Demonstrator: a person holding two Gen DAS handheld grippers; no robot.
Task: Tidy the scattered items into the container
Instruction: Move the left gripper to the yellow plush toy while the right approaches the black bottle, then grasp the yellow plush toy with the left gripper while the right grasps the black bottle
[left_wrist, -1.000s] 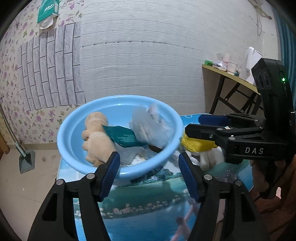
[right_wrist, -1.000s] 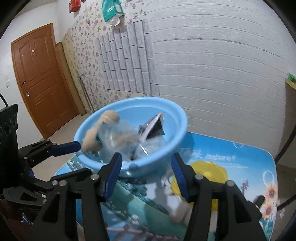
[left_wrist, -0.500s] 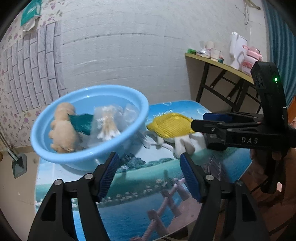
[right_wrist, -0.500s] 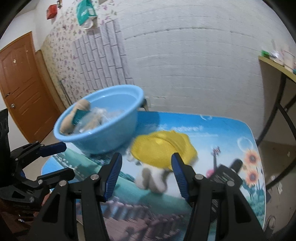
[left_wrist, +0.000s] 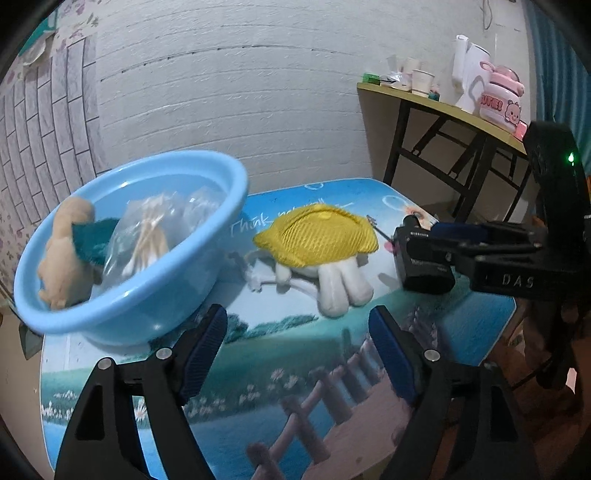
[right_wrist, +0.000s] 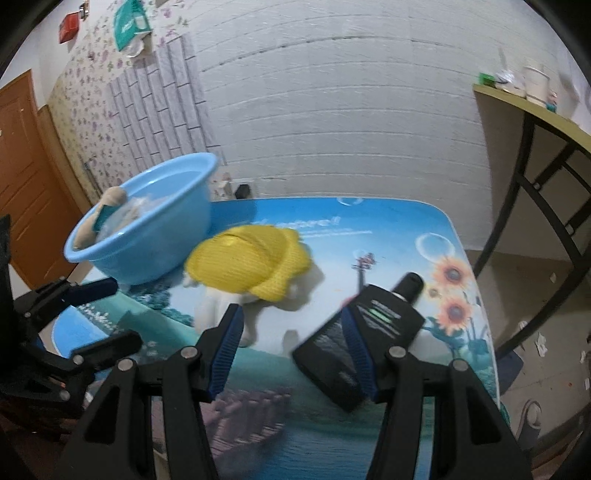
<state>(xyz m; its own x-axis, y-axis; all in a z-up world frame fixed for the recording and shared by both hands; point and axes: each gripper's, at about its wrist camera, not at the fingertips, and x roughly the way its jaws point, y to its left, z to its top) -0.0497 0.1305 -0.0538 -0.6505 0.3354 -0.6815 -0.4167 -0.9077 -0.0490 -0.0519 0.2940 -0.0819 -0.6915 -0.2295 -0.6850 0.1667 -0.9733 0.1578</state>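
Observation:
A light blue basin (left_wrist: 225, 206) (right_wrist: 147, 240) stands at the table's left and holds a tan plush, a teal packet and a clear bag. To its right a yellow plush toy with white legs (left_wrist: 317, 236) (right_wrist: 247, 262) lies on the tabletop. A black bottle (left_wrist: 421, 266) (right_wrist: 373, 325) lies further right. My left gripper (left_wrist: 297, 325) hovers in front of the toy, its jaws opening with nothing between them. My right gripper (right_wrist: 291, 317) is open over the gap between toy and bottle, and its right finger overlaps the bottle.
The low table (left_wrist: 295, 387) has a printed landscape top with rounded edges. A side table (left_wrist: 443, 107) with cups, a kettle and a pink jar stands at the back right. A white brick wall runs close behind. A brown door (right_wrist: 22, 184) is far left.
Both views have swung from the basin rightward and lower toward the yellow toy and the black bottle. The left jaws stand wider than before. The right jaws look the same.

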